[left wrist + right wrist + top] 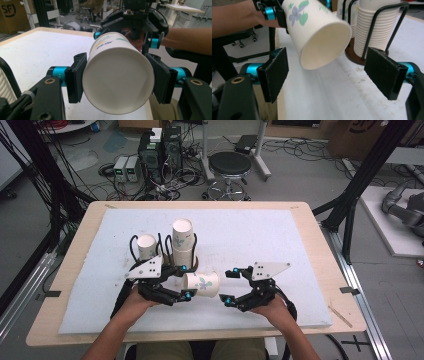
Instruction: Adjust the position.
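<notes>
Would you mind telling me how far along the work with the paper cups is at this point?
Done: one cup is off the stacks and clamped sideways in the left gripper, its mouth toward the right gripper. In hand: the right gripper is open, jaws either side of the cup's mouth but not touching it, which looks like a handover. Left: two stacks are in the wire holder; the goal is unclear.

Cup (pixel 201 284) on side between tools; cup stacks (pixel 183 242) behind, on pad (pixel 260 235).
</notes>
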### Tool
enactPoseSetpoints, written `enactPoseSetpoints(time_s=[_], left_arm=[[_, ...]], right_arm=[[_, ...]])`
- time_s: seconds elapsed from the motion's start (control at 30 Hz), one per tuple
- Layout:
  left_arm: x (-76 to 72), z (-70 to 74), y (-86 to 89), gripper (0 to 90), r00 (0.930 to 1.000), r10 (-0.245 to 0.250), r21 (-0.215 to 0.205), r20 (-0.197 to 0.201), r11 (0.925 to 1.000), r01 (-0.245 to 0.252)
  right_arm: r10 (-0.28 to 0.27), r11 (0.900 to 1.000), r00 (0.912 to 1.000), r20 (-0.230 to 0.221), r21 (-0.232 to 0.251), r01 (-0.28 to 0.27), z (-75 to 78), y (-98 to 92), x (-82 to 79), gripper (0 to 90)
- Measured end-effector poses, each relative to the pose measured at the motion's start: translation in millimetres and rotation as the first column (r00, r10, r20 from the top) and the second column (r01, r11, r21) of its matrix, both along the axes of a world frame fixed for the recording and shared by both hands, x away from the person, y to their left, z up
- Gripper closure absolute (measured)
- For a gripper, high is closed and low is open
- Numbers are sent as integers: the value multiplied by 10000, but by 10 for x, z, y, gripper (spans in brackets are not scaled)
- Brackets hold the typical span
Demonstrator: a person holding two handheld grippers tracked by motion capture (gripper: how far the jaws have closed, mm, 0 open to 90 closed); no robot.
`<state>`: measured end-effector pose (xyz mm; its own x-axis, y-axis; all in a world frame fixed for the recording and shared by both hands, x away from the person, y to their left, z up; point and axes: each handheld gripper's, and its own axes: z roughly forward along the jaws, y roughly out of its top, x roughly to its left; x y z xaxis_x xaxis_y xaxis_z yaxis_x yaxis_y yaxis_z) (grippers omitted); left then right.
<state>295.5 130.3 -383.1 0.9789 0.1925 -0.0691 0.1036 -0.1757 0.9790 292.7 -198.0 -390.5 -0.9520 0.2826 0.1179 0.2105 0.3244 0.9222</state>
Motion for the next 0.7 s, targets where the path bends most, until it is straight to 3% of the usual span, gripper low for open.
enactPoseSetpoints(time_s=[0.7], left_arm=[[-58,73,-108,369,9986,-535,-363,33,9979,535]], right_arm=[[752,9969,9971,-117,222,-749,-56,121,-3,202]])
